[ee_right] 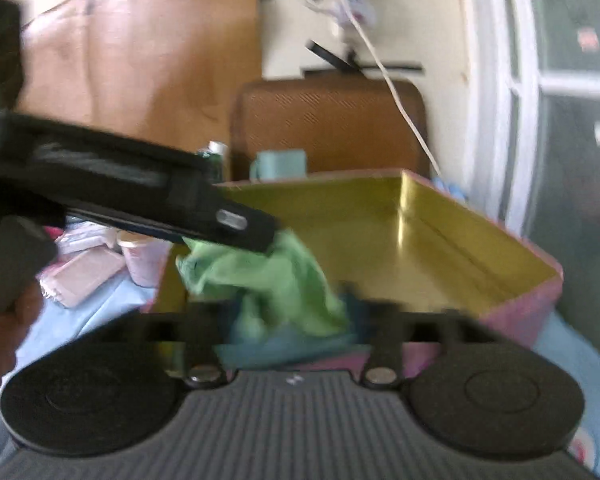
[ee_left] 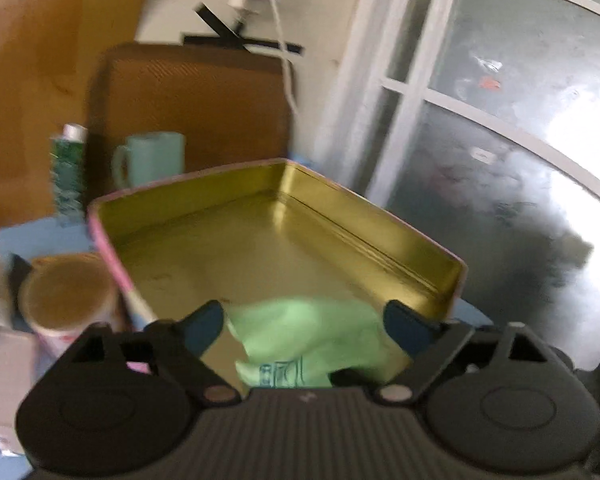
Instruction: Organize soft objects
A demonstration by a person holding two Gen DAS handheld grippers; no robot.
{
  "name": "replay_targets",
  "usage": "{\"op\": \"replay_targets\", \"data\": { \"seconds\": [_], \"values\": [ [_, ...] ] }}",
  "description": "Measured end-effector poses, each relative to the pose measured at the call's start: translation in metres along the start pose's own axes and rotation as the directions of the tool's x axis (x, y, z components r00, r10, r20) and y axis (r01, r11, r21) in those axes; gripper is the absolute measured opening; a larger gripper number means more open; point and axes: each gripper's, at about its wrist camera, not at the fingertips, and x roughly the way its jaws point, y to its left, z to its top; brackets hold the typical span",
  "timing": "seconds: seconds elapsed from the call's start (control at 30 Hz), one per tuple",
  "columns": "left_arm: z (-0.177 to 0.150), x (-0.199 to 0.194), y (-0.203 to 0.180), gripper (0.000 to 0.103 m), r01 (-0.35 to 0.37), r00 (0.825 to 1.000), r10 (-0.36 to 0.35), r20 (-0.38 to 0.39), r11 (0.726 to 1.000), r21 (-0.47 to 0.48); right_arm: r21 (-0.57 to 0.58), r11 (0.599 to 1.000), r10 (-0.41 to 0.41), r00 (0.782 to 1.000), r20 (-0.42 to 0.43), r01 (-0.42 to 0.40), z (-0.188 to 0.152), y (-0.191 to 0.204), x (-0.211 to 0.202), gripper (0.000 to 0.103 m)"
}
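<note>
A light green cloth lies bunched at the near end of an open tin, gold inside and pink outside. In the left wrist view my left gripper stands open, its blue fingers wide apart on either side of the cloth. The right wrist view shows the left gripper reaching in from the left, its tip right over the cloth. My right gripper is blurred. Its fingers stand wide apart at the tin's near edge, with the cloth's lower folds between them.
Behind the tin stand a mint mug, a green bottle and a brown case. A round tub and pink packets crowd the left side. A white cable hangs down. A glass door is at the right.
</note>
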Motion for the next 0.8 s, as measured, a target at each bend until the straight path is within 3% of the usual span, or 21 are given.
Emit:
{"op": "replay_targets", "data": {
  "seconds": [0.07,0.17,0.33,0.4,0.53,0.6,0.67,0.8],
  "values": [
    [-0.001,-0.013,0.01,0.103,-0.042,0.999,0.042,0.028,0.999,-0.009,0.043,0.999,0.024,1.0,0.007,-0.025,-0.001,-0.006,-0.004,0.087],
    [-0.002,-0.032,0.031,0.103,-0.075,0.996,0.077,0.052,0.996,-0.049,0.066,0.996,0.063,0.997,0.046,-0.066,0.002,-0.002,-0.012,0.088],
    [-0.02,-0.072,0.071,0.103,-0.171,0.978,0.183,0.102,0.978,-0.123,0.015,0.994,0.106,0.974,0.2,-0.111,0.005,0.024,-0.029,0.089],
    [-0.033,-0.09,0.085,0.103,-0.242,0.958,0.258,0.123,0.961,-0.131,-0.018,0.99,0.137,0.954,0.268,-0.137,0.004,0.038,-0.034,0.09],
    [-0.064,-0.123,0.109,0.103,-0.402,0.893,0.424,0.15,0.902,-0.156,-0.087,0.97,0.245,0.926,0.288,-0.229,0.002,0.07,-0.025,0.089],
    [-0.079,-0.134,0.121,0.103,-0.45,0.871,0.475,0.13,0.874,-0.183,-0.105,0.956,0.292,0.923,0.25,-0.274,-0.003,0.086,-0.02,0.089],
    [-0.096,-0.143,0.138,0.103,-0.5,0.837,0.534,0.12,0.835,-0.23,-0.132,0.94,0.336,0.922,0.193,-0.315,-0.009,0.104,-0.009,0.085],
    [-0.119,-0.148,0.172,0.103,-0.592,0.783,0.621,0.018,0.754,-0.286,-0.167,0.914,0.385,0.92,0.074,-0.369,-0.023,0.134,0.005,0.07]
  ]
}}
